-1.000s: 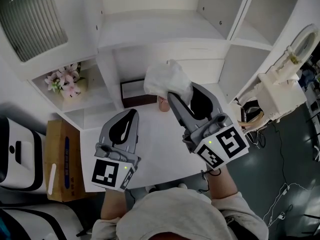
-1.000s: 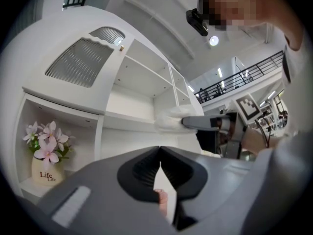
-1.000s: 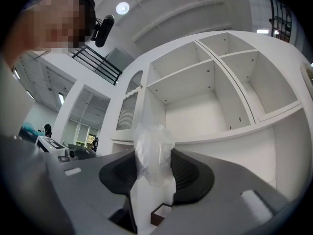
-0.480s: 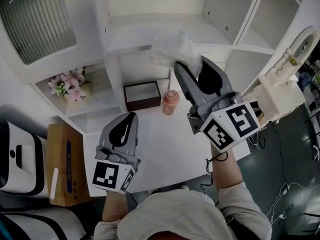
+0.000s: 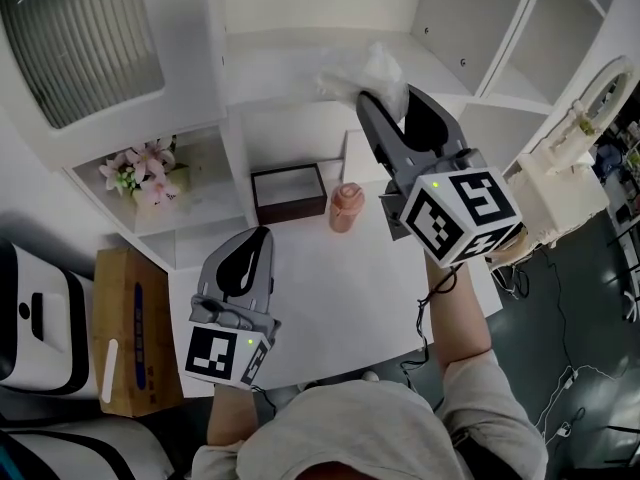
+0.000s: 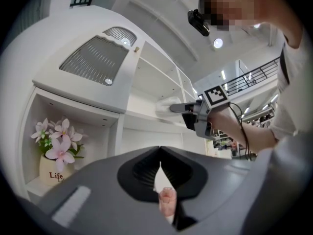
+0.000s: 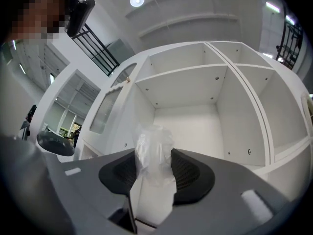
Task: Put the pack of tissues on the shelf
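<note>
The pack of tissues (image 7: 152, 166), in crinkled clear wrap, is sitting between the jaws of your right gripper (image 5: 392, 100). You are clenching it from both sides, with its loose top poking out past the fingertips. You are holding it up off the table (image 5: 330, 298), at the front of the white shelf unit (image 5: 300, 53). In the right gripper view it is facing an open, bare compartment. From the head view the pack is overlapping the front edge of a shelf board, and you cannot tell whether it is touching that board.

Your left gripper (image 5: 258, 240) is hovering low over the table with its jaws pressed together and nothing between them. It is pointing toward the shelf unit's lower part.

Just beyond it, a pink bottle (image 5: 345, 206) is standing upright on the table. A dark box (image 5: 290, 193) with a pale inside is sitting just beside the bottle, on its left, against the unit.

Further left, a pot of pink flowers (image 5: 140, 168) is sitting in a lower cubby. A cardboard box (image 5: 130, 328) is resting on the floor beside the table's left edge.
</note>
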Available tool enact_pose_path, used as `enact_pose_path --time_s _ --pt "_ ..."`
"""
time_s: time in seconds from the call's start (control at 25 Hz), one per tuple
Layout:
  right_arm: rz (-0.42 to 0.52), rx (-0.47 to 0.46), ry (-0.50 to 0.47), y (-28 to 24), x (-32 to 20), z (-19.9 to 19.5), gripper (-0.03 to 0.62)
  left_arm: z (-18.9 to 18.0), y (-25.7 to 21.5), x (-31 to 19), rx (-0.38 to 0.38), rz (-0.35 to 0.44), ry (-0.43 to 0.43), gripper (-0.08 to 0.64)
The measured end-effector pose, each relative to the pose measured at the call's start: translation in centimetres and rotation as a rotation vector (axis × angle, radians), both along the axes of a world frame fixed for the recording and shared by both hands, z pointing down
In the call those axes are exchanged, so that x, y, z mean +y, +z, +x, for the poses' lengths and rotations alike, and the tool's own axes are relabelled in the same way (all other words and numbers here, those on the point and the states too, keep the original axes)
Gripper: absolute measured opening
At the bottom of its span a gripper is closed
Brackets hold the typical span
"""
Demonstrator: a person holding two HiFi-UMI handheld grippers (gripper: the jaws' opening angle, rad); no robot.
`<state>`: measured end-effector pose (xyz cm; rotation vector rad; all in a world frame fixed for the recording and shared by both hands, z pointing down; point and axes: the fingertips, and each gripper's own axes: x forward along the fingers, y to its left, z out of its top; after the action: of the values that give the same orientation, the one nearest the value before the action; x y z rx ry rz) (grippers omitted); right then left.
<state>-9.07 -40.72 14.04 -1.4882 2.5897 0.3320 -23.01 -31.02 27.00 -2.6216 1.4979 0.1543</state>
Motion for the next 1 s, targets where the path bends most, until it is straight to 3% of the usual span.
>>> enact_pose_path --time_s 0.4,1.0 --pt "-0.019 0.087 0.098 1.0 -2.9 -0.5 0.187 -1.7 0.5 -0.9 0.024 -0.009 -0.014 0.0" --pt "-0.132 0.184 0.135 1.1 -7.2 -1.2 0.186 -3.2 1.0 -2.1 0.043 -0.022 -0.017 0.0"
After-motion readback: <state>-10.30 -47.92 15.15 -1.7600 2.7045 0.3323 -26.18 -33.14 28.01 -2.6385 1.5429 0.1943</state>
